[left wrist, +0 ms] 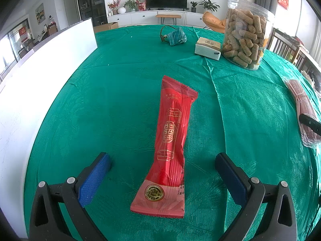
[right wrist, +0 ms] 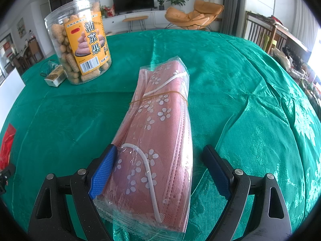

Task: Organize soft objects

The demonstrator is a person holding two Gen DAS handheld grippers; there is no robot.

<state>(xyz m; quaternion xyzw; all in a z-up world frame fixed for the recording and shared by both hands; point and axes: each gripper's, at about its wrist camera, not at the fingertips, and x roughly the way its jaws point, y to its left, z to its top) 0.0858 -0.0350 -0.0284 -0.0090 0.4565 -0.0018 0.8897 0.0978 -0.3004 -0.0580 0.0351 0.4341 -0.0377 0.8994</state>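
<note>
While both of my grippers sit low over the counter (left wrist: 124, 92), each one straddles its own soft pack lengthwise, which I judge sets up two side squeezes. My left gripper (left wrist: 163, 161) is spread wide, its blue pads well clear of the red sachet (left wrist: 170, 140) lying flat between them; nothing is pinched yet. My right gripper (right wrist: 159, 157) is also spread: its left pad touches the edge of the bagged pink face masks (right wrist: 158, 140), while the right pad stands just beside the bag, so I call it a contact, not a grip. That mask bag, bound with a rubber band, lies flat on the green cloth and runs away from the camera. I read this long-axis alignment as deliberate, since crinkly film would slip or buckle if taken at its ends. A jar of snacks (right wrist: 80, 40) and a small tissue pack (left wrist: 207, 48) stand farther back, well apart from both packs, so closing should disturb neither.
</note>
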